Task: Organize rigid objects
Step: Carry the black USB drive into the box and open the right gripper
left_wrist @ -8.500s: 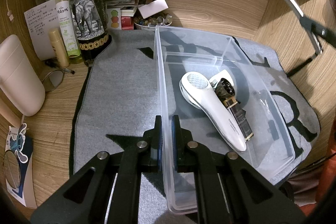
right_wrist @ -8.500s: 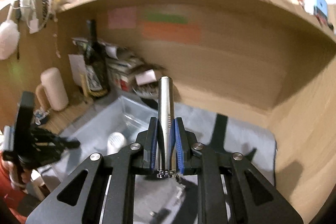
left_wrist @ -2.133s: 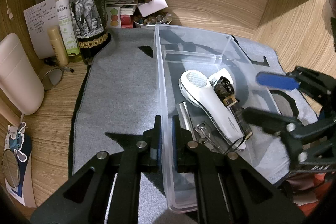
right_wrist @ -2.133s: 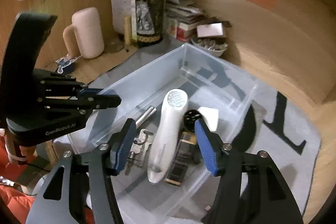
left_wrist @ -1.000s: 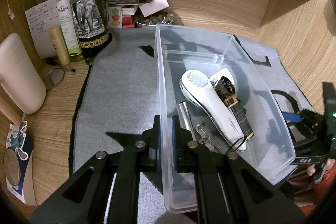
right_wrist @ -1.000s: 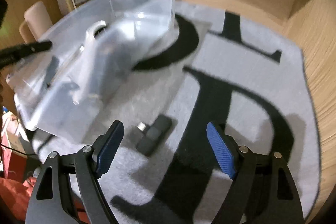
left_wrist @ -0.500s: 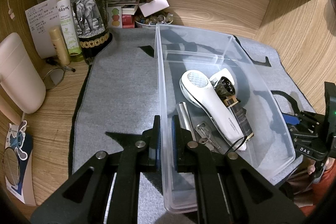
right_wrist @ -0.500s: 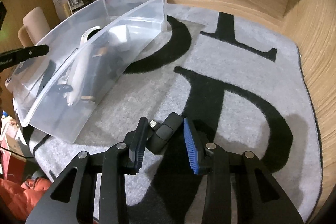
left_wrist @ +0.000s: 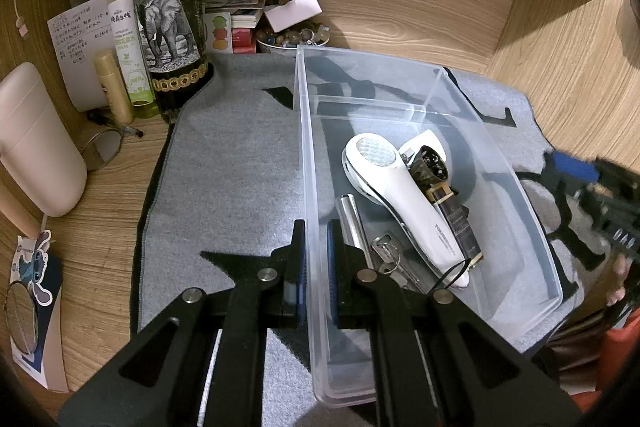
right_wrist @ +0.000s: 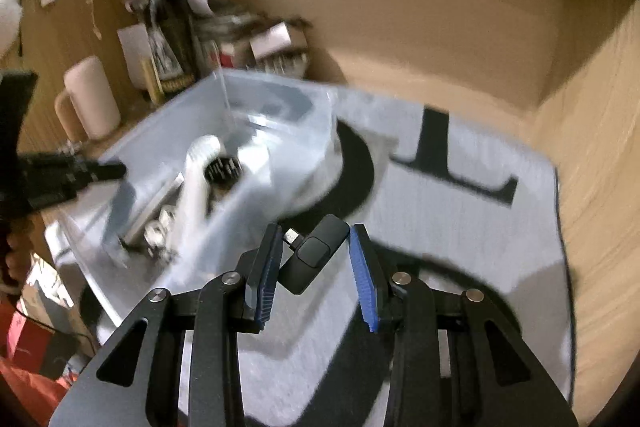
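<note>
wooden counter [left_wrist: 400, 11] carried grey printed mat [left_wrist: 232, 163] | clear plastic rectangular bin [left_wrist: 532, 227] lay on mat, holding white handheld device [left_wrist: 404, 195] | left hand-held gripper [left_wrist: 316, 267] clamped bin's wall | right hand-held gripper [right_wrist: 314, 263] gripped small black rectangular dongle [right_wrist: 316, 253] above mat, beside bin

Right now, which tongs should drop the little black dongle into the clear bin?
Right. The right tongs already grip the black dongle beside the bin; the left tongs are clamped on its wall.
</note>
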